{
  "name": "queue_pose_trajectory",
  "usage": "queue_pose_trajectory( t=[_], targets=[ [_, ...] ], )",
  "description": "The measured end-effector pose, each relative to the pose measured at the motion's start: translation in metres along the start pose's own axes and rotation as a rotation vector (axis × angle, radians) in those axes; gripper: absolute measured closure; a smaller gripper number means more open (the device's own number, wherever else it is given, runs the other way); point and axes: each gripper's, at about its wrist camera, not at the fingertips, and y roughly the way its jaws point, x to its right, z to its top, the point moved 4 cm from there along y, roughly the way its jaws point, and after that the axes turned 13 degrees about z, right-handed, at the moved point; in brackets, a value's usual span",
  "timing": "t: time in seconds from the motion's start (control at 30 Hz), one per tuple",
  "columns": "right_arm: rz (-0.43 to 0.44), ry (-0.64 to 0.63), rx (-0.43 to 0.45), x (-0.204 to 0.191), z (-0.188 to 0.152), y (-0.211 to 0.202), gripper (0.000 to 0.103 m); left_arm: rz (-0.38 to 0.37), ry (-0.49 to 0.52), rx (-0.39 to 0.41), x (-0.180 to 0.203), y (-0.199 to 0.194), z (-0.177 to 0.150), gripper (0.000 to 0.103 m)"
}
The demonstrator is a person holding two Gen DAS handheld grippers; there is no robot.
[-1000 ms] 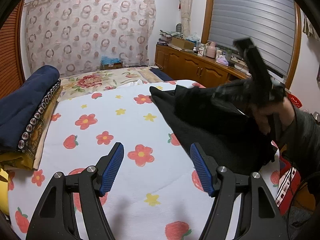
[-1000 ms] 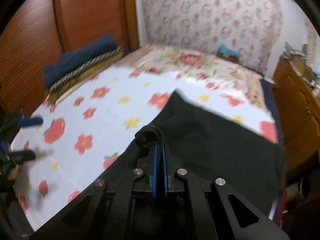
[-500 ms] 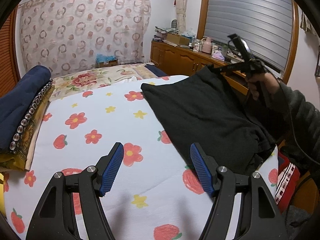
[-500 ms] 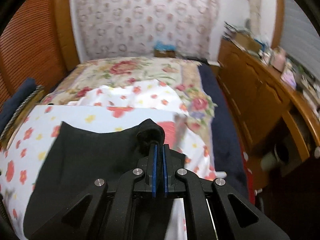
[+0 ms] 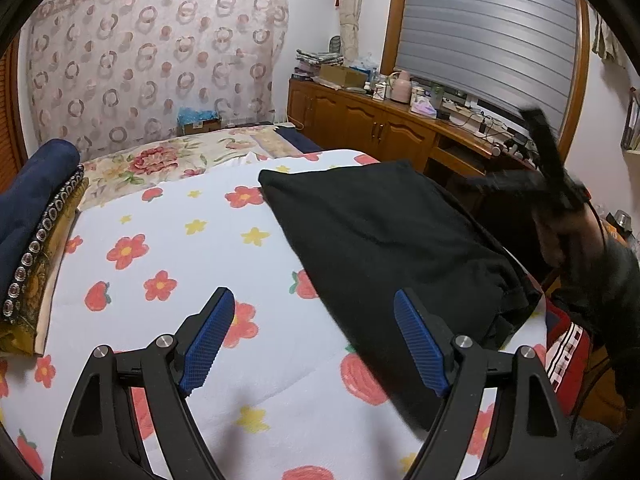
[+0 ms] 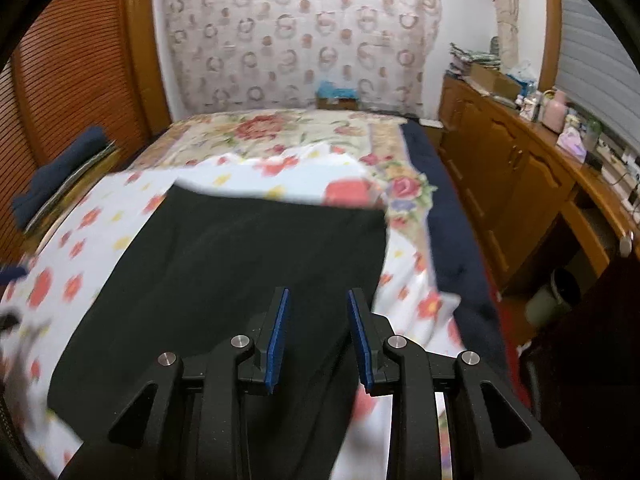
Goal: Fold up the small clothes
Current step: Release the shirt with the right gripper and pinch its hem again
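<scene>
A black garment (image 5: 384, 240) lies spread flat on the right side of the flowered bed sheet (image 5: 180, 264); it also shows in the right wrist view (image 6: 240, 272). My left gripper (image 5: 316, 340) is open and empty, above the sheet just left of the garment's near edge. My right gripper (image 6: 318, 332) is open and empty above the garment's near right part. In the left wrist view the right gripper (image 5: 548, 176) is blurred, held in a hand past the bed's right edge.
A folded dark blue blanket stack (image 5: 28, 208) lies on the bed's left side. A wooden cabinet (image 5: 380, 128) with clutter runs along the right wall. A floral quilt (image 6: 288, 136) covers the far end of the bed.
My right gripper opened and let go of the black garment, which now lies flat on the bed. The right gripper pulled back to the right. The left gripper stayed open and barely moved.
</scene>
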Motion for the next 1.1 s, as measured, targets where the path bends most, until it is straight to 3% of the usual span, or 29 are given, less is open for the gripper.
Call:
queue_pose_trajectory(
  t=[0.13, 0.27, 0.4, 0.53, 1.03, 1.1],
  targets=[
    [0.023, 0.007, -0.037, -0.011, -0.047, -0.01, 0.072, -0.012, 0.011, -0.017, 0.011, 0.002, -0.003, 0.02],
    [0.019, 0.027, -0.044, -0.013, -0.069, -0.018, 0.072, -0.033, 0.027, -0.036, 0.025, 0.007, -0.008, 0.02],
    [0.016, 0.047, -0.034, -0.014, -0.073, -0.028, 0.072, -0.076, 0.048, -0.05, 0.04, 0.009, -0.011, 0.02],
    [0.034, 0.017, -0.059, -0.035, -0.083, -0.035, 0.072, -0.102, 0.074, -0.075, 0.053, 0.013, -0.014, 0.013],
    [0.067, 0.022, -0.072, -0.042, -0.09, -0.046, 0.073, -0.082, 0.136, -0.135, 0.081, 0.022, -0.028, 0.013],
    [0.085, 0.022, -0.059, -0.043, -0.091, -0.047, 0.092, -0.081, 0.136, -0.137, 0.082, 0.023, -0.029, 0.013]
  ],
)
